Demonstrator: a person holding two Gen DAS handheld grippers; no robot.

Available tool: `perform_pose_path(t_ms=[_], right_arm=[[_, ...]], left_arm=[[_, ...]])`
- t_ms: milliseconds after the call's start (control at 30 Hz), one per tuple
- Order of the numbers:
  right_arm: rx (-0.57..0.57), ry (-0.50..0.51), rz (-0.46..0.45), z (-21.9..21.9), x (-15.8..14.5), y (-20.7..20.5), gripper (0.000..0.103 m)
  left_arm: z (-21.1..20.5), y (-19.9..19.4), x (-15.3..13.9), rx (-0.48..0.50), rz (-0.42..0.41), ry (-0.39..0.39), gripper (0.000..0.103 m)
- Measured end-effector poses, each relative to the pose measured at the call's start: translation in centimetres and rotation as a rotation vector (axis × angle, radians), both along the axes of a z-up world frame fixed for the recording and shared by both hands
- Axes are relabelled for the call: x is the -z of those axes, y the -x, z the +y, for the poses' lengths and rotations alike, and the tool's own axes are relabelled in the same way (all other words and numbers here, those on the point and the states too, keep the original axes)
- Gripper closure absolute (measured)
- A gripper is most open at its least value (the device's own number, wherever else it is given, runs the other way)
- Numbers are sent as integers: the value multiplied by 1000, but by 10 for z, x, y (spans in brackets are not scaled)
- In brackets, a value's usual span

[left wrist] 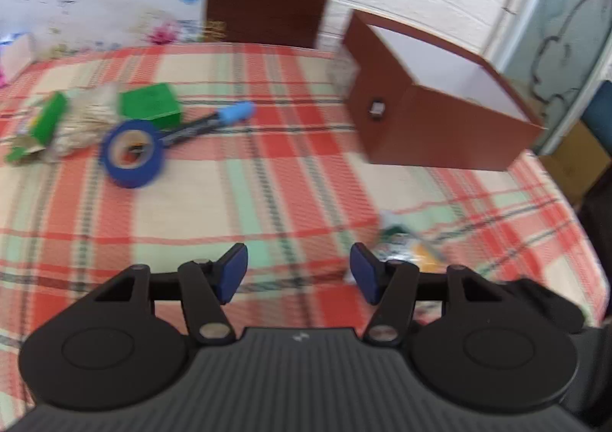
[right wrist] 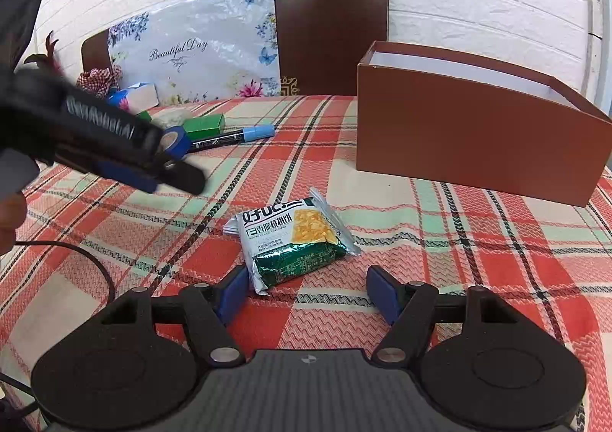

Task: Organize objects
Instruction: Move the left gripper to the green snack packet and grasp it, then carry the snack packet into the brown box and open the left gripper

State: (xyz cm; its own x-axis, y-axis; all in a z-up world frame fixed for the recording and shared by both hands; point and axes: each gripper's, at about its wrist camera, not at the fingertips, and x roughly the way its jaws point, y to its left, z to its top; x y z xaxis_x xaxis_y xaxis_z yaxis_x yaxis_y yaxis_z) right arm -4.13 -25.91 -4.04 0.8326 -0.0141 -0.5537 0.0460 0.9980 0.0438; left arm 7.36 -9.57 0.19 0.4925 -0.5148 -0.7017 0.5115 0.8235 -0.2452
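Note:
An open brown box (left wrist: 432, 118) with a white inside stands on the plaid tablecloth at the right; it also shows in the right wrist view (right wrist: 470, 141). A snack packet (right wrist: 292, 239) lies flat just ahead of my right gripper (right wrist: 306, 294), which is open and empty. My left gripper (left wrist: 298, 271) is open and empty above the cloth, and shows from the side in the right wrist view (right wrist: 153, 172). A blue tape roll (left wrist: 132, 155), a blue-capped marker (left wrist: 208, 124) and a green box (left wrist: 149, 103) lie at the far left.
A second green box (left wrist: 44, 124) and a pale crumpled bag (left wrist: 88, 118) lie at the far left. A brown chair back (right wrist: 331, 36) and a floral bag (right wrist: 195, 53) stand behind the table. A tissue box (right wrist: 135, 95) sits at the back left. The table's right edge (left wrist: 573, 202) is near the box.

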Motion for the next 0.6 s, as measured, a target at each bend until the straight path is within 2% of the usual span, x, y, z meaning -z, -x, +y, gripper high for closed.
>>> perform_pose_path(t_ms=[133, 200, 233, 267, 300, 367, 467, 600], right_arm=[[-20, -8, 18, -4, -2, -7, 34], [-32, 7, 29, -3, -1, -14, 34], [-42, 19, 40, -1, 0, -18, 41], [-50, 35, 45, 1, 1, -21, 45], [-60, 46, 36, 2, 0, -22, 61], [-57, 49, 9, 2, -3, -21, 62], [-23, 95, -106, -1, -18, -14, 63], [54, 148, -261, -16, -48, -18, 63]], left_arm=[[-25, -6, 9, 70, 127, 46, 41], [-36, -12, 19, 85, 148, 39, 43], [-41, -16, 27, 100, 167, 39, 51], [-42, -18, 31, 108, 195, 81, 60], [-44, -19, 32, 113, 213, 101, 61], [-49, -16, 21, 128, 176, 81, 64], [-54, -12, -11, 172, 107, 123, 67], [-83, -13, -59, 233, -52, 144, 67]])
